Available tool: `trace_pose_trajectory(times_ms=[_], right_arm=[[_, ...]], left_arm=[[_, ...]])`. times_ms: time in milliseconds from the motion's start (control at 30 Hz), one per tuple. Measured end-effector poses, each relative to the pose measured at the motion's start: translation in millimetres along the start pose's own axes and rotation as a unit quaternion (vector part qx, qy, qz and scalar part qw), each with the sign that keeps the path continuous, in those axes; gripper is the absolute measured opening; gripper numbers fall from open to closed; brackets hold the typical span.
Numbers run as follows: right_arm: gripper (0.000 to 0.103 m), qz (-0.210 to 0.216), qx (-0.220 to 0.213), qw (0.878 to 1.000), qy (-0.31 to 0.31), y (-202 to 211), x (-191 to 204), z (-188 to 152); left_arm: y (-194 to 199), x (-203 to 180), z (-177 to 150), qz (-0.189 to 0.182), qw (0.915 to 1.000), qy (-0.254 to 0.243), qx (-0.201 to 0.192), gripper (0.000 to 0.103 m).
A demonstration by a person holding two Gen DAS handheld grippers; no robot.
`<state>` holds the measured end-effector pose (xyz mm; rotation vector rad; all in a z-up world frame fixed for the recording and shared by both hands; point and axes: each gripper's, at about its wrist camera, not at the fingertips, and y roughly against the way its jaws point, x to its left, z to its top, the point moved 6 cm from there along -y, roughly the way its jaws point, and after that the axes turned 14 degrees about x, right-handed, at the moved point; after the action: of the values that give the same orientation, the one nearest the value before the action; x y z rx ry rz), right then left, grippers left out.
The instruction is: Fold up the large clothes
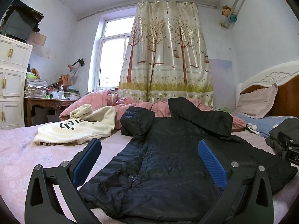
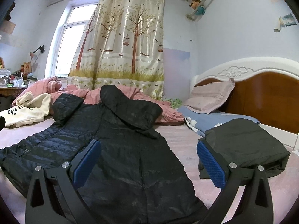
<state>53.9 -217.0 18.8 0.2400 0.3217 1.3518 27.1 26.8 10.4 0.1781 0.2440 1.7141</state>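
Your left gripper (image 1: 149, 160) and right gripper (image 2: 148, 160) hover with jaws spread, gripping nothing, above the black jacket (image 2: 119, 140) lying flat on the bed (image 2: 179, 140); cream sweatshirt (image 1: 78, 128) far left.

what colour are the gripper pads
Blue, with a fine textured grid, on black fingers. Clearest in the right wrist view on the right gripper pads.

The right claw (image 2: 149, 152) hangs wide open above a black jacket (image 2: 119, 140) spread flat on the bed (image 2: 179, 140), gripping nothing. A folded dark garment (image 2: 243, 143) lies just right, a cream hoodie (image 2: 28, 110) far left, a pillow (image 2: 211, 97) against the headboard (image 2: 265, 93).
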Motion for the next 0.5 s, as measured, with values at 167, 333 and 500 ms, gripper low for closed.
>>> trace_pose_trajectory(times_ms=[167,333,500], right_arm=[[0.103,-0.004,0.003,1.000,0.009,-1.6,1.0,-1.2],[0.103,-0.004,0.004,1.000,0.009,-2.2,2.0,-0.8],[0.103,-0.004,0.004,1.000,0.008,-1.7,2.5,-1.3]], left_arm=[[0.1,0.4,-0.1,0.000,1.0000,0.000,0.001,0.103],[0.8,1.0,-0.5,0.000,1.0000,0.000,0.001,0.103],[5.7,-2.2,0.4,0.003,0.9999,-0.006,-0.015,0.103]])
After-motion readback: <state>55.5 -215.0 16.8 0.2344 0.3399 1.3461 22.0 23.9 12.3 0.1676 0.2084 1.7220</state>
